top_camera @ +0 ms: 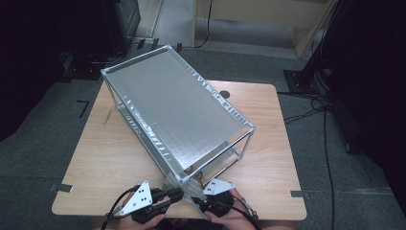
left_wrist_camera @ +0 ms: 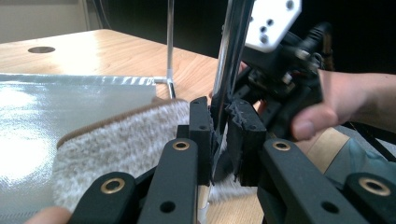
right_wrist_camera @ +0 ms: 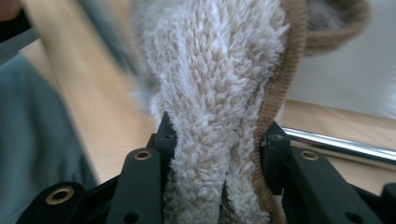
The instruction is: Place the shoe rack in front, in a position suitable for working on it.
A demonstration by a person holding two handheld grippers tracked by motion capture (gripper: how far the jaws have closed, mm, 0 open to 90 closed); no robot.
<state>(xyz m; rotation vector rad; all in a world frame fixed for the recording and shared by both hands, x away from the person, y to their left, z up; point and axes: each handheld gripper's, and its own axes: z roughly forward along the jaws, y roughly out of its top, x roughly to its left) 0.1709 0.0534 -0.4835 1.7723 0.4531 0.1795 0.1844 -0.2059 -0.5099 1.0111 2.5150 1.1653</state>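
A chrome wire rack point(top_camera: 177, 115) with two foil-like shelves stands slantwise on the wooden table point(top_camera: 95, 158). Both grippers meet at its near corner post point(left_wrist_camera: 229, 60). My left gripper point(left_wrist_camera: 222, 135) comes in from the left and is shut on the foot of that post, with a fluffy cream cloth point(left_wrist_camera: 126, 140) lying against its jaws. My right gripper point(right_wrist_camera: 217, 140) is shut on a folded bunch of the same brown-hemmed cloth point(right_wrist_camera: 219, 70), right beside the post. In the high view the left gripper point(top_camera: 178, 194) and right gripper point(top_camera: 198, 197) nearly touch, with the cloth point(top_camera: 190, 188) between them.
The rack's lower shelf point(left_wrist_camera: 56, 112) spreads out behind the cloth, and a chrome rail point(right_wrist_camera: 336, 144) runs past the right jaws. A round hole point(top_camera: 224, 94) marks the table's far side. Dark stands and cables point(top_camera: 316, 103) surround the table on grey carpet.
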